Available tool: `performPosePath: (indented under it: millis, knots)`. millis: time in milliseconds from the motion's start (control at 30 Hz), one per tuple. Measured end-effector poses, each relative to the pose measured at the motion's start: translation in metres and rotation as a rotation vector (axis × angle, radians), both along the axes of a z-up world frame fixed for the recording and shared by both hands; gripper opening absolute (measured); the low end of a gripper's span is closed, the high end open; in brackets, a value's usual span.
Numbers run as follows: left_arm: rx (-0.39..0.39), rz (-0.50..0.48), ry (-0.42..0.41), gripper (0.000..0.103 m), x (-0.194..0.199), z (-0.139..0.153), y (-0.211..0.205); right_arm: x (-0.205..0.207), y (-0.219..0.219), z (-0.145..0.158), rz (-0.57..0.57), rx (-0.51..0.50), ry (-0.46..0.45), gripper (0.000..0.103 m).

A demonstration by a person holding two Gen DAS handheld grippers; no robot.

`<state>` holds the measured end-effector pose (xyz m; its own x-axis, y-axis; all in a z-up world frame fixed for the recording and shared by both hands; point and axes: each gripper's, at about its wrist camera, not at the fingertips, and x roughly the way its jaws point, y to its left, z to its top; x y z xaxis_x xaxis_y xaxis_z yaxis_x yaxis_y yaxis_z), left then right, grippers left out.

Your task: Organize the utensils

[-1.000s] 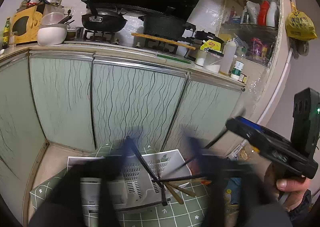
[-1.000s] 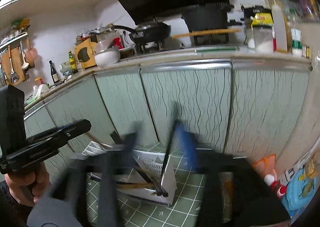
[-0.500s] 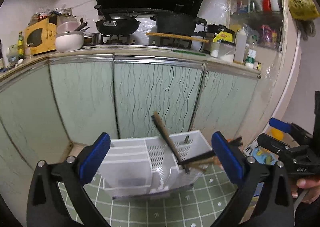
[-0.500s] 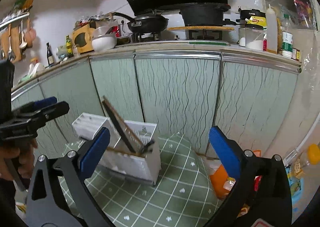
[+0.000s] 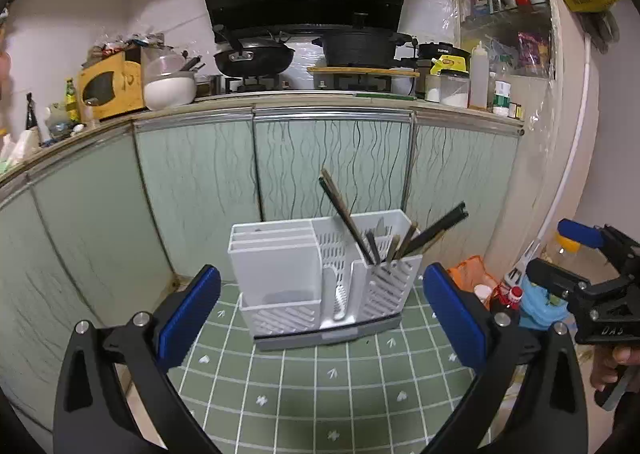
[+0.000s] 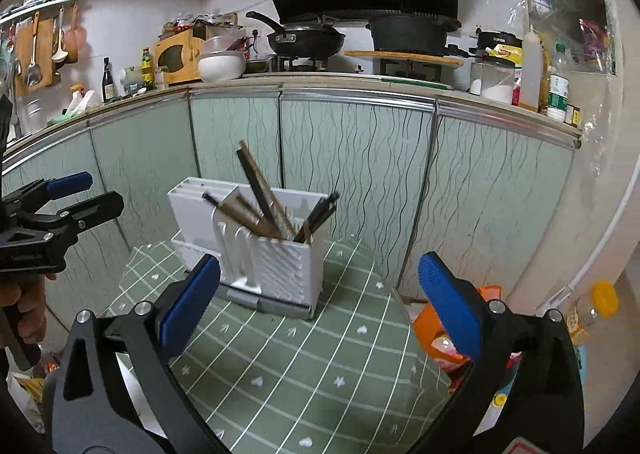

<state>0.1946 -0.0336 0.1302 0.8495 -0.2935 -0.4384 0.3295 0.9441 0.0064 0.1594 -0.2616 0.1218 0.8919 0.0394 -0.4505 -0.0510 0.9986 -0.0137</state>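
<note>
A white utensil holder [image 5: 320, 278] stands upright at the far side of a green checked tablecloth [image 5: 320, 386]. Several dark and wooden chopsticks [image 5: 348, 219] lean in its right compartment; a white utensil [image 5: 340, 300] lies in the middle slot. In the right wrist view the holder [image 6: 280, 258] has the chopsticks [image 6: 264, 193] sticking up. My left gripper [image 5: 320, 314] is open and empty, held back from the holder. My right gripper [image 6: 316, 302] is open and empty, to the holder's right; it shows in the left wrist view [image 5: 576, 254].
Green cabinet doors [image 5: 332, 169] stand close behind the table. The counter above holds a wok [image 5: 252, 57], a pot [image 5: 360, 47] and jars. Bottles and bags [image 5: 516, 294] sit on the floor to the right of the table.
The holder was tipped with chopsticks spilling sideways; it now stands upright. Both grippers have drawn back and steadied, with the jaws wide open.
</note>
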Motion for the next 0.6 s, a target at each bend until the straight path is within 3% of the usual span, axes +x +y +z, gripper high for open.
performPosePath:
  millis: [167, 600]
  knots:
    - [0.013, 0.033, -0.025, 0.099, -0.030, -0.007, 0.011, -0.028, 0.005, -0.011, -0.021, -0.029, -0.005, 0.095]
    - [0.009, 0.137, 0.001, 0.099, -0.072, -0.039, 0.042, -0.082, 0.018, -0.044, -0.065, -0.070, -0.010, 0.095]
